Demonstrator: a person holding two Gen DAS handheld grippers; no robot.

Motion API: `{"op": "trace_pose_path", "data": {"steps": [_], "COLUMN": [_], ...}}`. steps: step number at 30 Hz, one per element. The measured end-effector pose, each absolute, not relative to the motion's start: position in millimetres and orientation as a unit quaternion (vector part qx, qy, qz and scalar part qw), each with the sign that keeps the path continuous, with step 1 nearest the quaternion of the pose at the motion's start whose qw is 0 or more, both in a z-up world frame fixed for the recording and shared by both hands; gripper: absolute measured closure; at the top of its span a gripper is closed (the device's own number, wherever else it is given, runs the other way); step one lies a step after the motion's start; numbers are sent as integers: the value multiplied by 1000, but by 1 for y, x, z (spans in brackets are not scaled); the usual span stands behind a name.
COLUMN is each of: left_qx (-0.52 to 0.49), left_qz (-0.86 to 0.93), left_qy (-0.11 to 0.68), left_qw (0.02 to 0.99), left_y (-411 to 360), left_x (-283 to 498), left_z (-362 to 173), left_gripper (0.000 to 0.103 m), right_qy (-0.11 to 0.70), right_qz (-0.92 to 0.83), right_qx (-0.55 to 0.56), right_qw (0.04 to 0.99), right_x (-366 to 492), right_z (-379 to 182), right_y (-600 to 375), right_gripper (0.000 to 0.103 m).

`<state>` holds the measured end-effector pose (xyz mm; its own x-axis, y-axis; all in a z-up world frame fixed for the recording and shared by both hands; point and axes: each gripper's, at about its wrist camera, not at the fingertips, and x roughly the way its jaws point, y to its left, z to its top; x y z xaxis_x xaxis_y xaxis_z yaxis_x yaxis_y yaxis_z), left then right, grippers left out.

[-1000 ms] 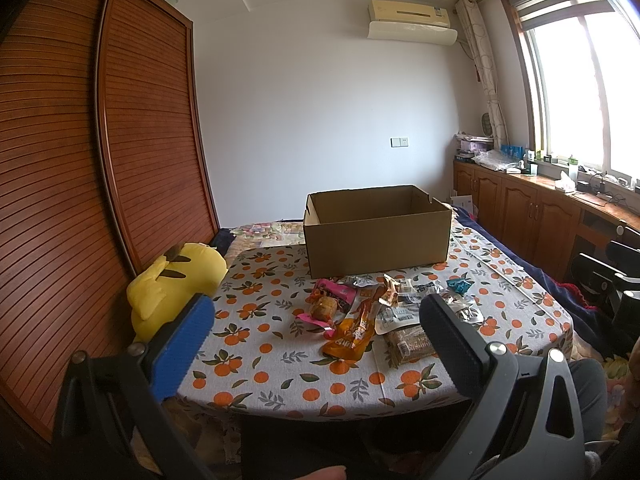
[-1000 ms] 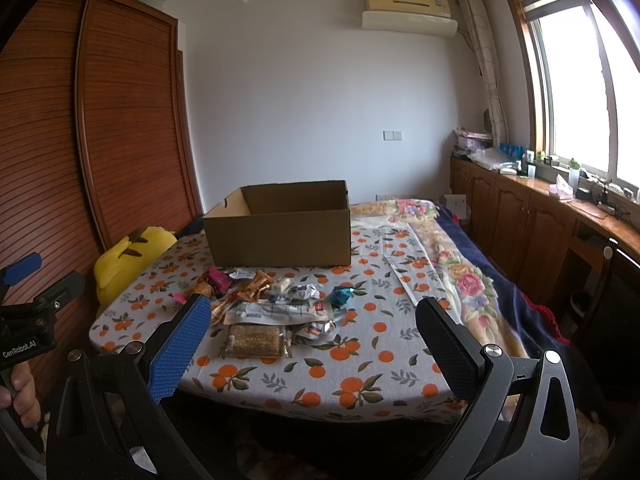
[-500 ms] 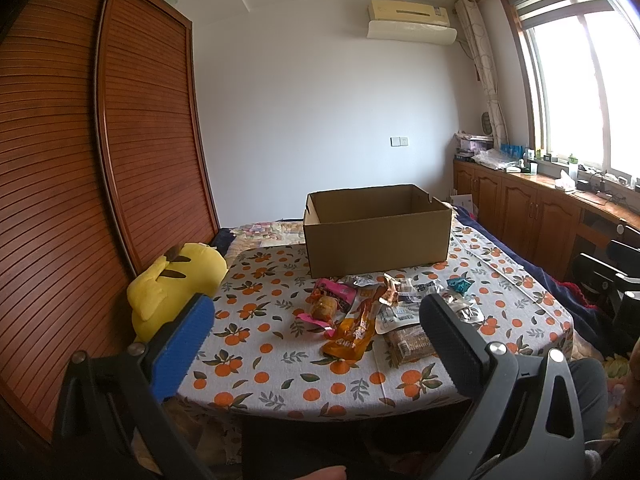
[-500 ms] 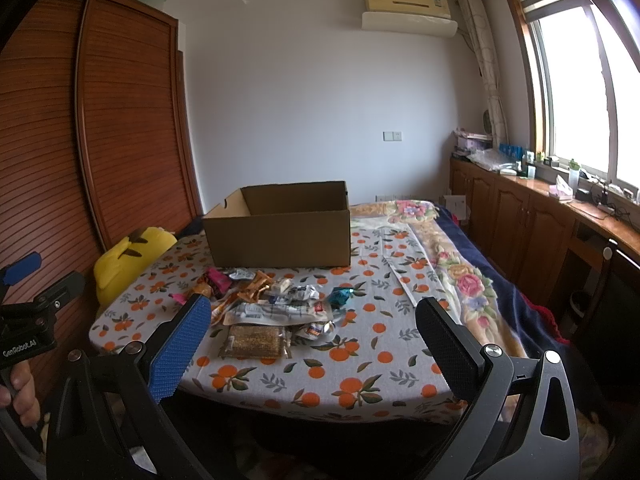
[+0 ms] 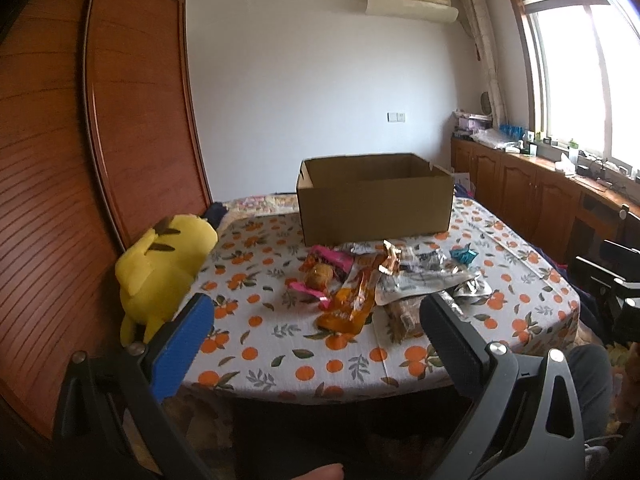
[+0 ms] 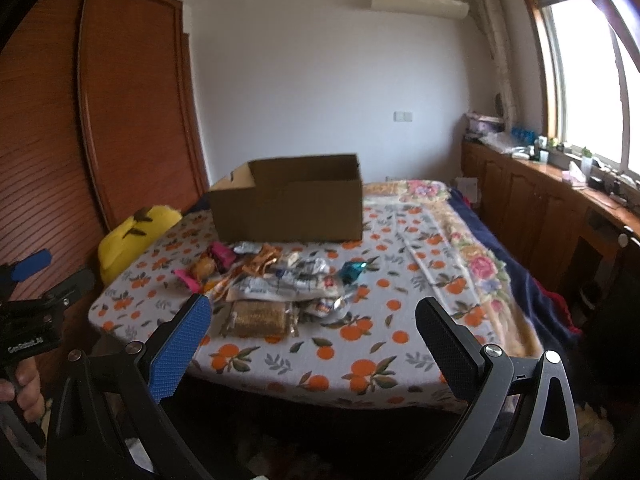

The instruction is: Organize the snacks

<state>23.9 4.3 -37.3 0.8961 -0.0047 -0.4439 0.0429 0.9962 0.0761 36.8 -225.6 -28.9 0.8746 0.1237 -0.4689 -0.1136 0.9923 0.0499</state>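
Note:
A pile of snack packets (image 5: 384, 280) lies on the orange-print tablecloth (image 5: 272, 344), in front of an open cardboard box (image 5: 376, 208). The pile holds an orange packet (image 5: 354, 300), a pink one (image 5: 328, 260), a teal one (image 5: 464, 256) and a brown bar (image 6: 260, 316). The pile (image 6: 280, 284) and the box (image 6: 288, 204) also show in the right wrist view. My left gripper (image 5: 312, 332) is open and empty, short of the table's near edge. My right gripper (image 6: 312, 336) is open and empty, also short of the near edge.
A yellow plush toy (image 5: 164, 268) sits at the table's left edge by the wooden wardrobe (image 5: 80, 160). Wooden cabinets (image 5: 540, 196) run under the window on the right. A floral bedspread (image 6: 472, 248) lies right of the tablecloth.
Both grippers have moved forward toward the table; box and snacks look larger. The right view has blurred from motion. Both stay open.

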Motion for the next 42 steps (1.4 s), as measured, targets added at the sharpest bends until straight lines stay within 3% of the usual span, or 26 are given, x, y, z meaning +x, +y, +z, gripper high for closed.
{"op": "trace_pose_path", "data": {"steps": [22, 42], "left_qx": [31, 8], "left_qz": [-47, -130], "left_qy": [299, 350], "left_qw": [953, 928], "left_y": [19, 37], "left_x": [104, 167], "left_z": [-84, -114], "left_gripper": [2, 7], "right_qy": [366, 428], "right_qz": [196, 179], "right_qx": [-5, -32], "right_qw": [910, 885], "right_x": [150, 216], "right_z": [-106, -161], "right_y": [-183, -145], "right_gripper": [2, 3]}}
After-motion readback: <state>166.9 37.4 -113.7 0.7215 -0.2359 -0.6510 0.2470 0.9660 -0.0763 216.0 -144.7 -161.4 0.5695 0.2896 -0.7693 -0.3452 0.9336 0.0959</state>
